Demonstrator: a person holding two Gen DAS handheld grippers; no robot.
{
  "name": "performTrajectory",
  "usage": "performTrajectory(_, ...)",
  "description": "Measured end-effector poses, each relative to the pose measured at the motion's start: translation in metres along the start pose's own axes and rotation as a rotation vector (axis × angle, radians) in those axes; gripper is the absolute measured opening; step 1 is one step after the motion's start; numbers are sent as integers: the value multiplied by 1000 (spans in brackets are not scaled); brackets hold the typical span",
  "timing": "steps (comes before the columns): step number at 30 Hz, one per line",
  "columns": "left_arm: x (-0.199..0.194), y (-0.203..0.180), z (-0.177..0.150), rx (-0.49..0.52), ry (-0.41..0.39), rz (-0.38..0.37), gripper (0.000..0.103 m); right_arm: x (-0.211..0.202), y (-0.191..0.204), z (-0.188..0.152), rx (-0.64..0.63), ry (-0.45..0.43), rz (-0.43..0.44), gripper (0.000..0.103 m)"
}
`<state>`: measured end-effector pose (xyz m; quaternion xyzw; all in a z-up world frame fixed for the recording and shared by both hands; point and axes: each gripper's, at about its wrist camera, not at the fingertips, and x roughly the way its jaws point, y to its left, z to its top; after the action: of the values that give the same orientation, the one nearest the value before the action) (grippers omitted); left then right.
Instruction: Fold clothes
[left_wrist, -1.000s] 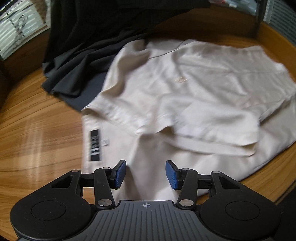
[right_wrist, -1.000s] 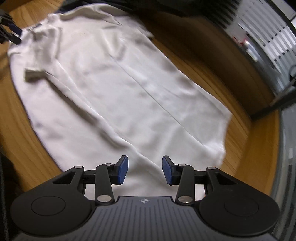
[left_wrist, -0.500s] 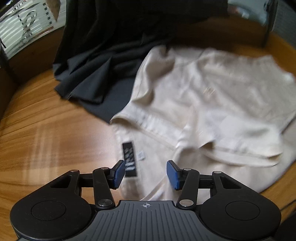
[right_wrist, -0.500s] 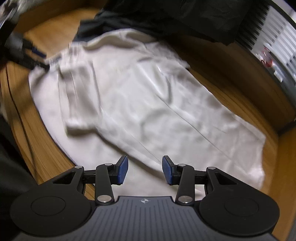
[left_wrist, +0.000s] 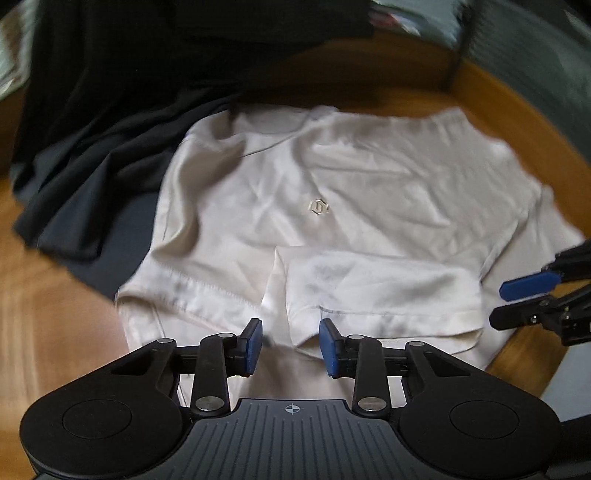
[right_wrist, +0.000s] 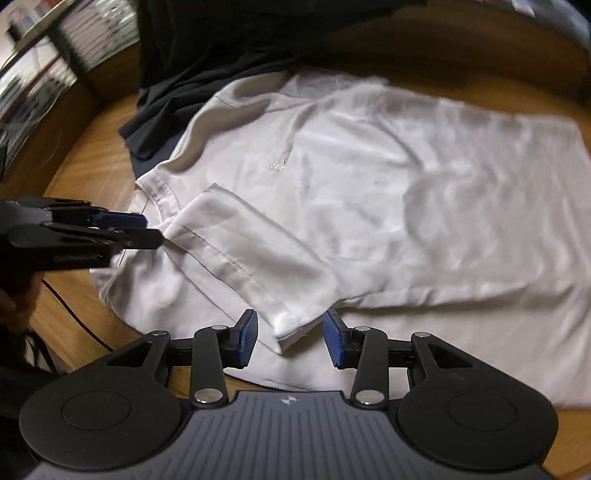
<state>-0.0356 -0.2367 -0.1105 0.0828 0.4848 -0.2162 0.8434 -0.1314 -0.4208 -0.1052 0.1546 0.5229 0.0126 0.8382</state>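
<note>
Shirt (left_wrist: 369, 184) fills the middle of both frames on the wooden table (left_wrist: 55, 295), its folded-in sleeve (right_wrist: 251, 254) running from our left gripper (left_wrist: 290, 341) down to our right gripper (right_wrist: 290, 338). Left jaws have just been closing, narrow around a sleeve corner, not yet pinching. Right jaws sit half open around the other corner.

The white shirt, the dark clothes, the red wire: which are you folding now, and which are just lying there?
For the folding:
white shirt, with its folded-in sleeve
left gripper
right gripper

Just lying about:
dark clothes
red wire
wooden table
</note>
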Motion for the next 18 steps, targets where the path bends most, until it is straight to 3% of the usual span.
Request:
performTrajectory(3,7,-1,5,56,20,-14,34,12,0,-2,60,-3,-24,41)
performTrajectory(7,11,-5,7,111,53,-32,5,28,2,-7,55,28,-52,19)
performTrajectory(10,4,-6,6,127,49,-44,3,30,4,-9,34,33,-71,4)
performTrajectory(18,-21,-23,-6,176,107,-144,4,10,5,5,-36,27,-108,4)
